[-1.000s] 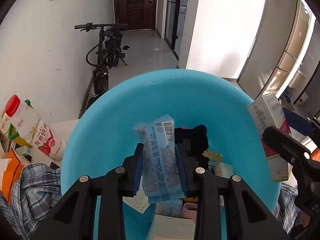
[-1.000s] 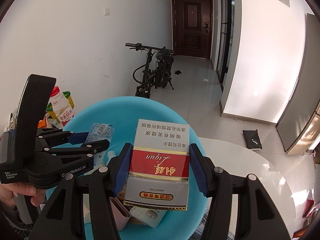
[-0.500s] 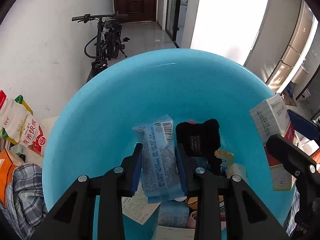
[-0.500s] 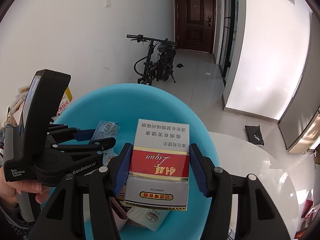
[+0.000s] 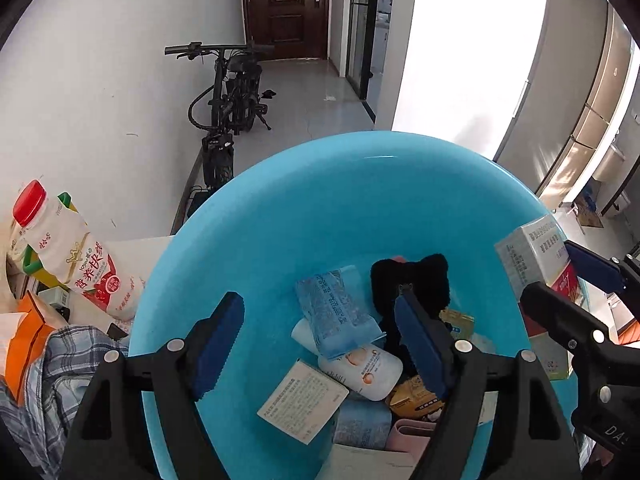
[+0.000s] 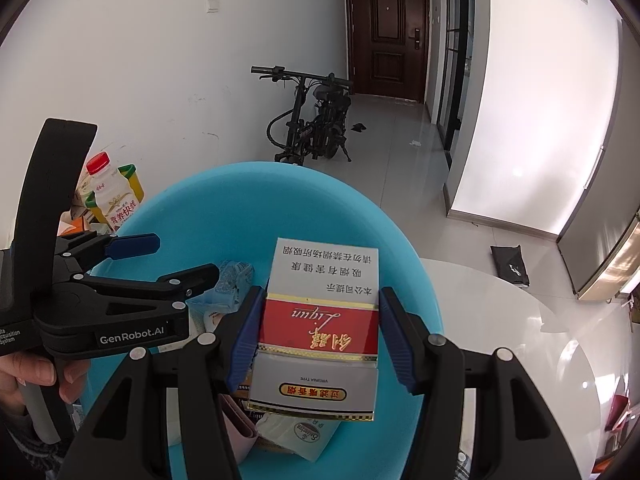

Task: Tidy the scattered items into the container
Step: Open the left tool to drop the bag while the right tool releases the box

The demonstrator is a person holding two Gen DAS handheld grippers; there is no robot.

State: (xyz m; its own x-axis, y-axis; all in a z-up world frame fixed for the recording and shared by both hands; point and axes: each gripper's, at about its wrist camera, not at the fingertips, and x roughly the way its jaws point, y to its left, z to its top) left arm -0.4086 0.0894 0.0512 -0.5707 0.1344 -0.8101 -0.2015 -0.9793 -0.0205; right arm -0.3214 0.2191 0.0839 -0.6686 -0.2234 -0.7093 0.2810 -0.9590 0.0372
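Our left tongs (image 5: 320, 344) are opening, packet (image 5: 336, 316) lying in the basin (image 5: 280, 220) below; right tongs (image 6: 318, 340) clamp the carton (image 6: 320, 320), bottle (image 5: 68, 256) left.

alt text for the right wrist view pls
The right gripper holds a red and white cigarette pack above a blue plastic basin of small items. The left gripper, jaws opening, is at left.

White round desk (image 6: 500, 320) has the blue basin (image 6: 280, 200) sitting on it, plus a milk bottle (image 5: 68, 256), an orange pack (image 5: 24, 340) and plaid cloth (image 5: 60, 364) crammed at the left.
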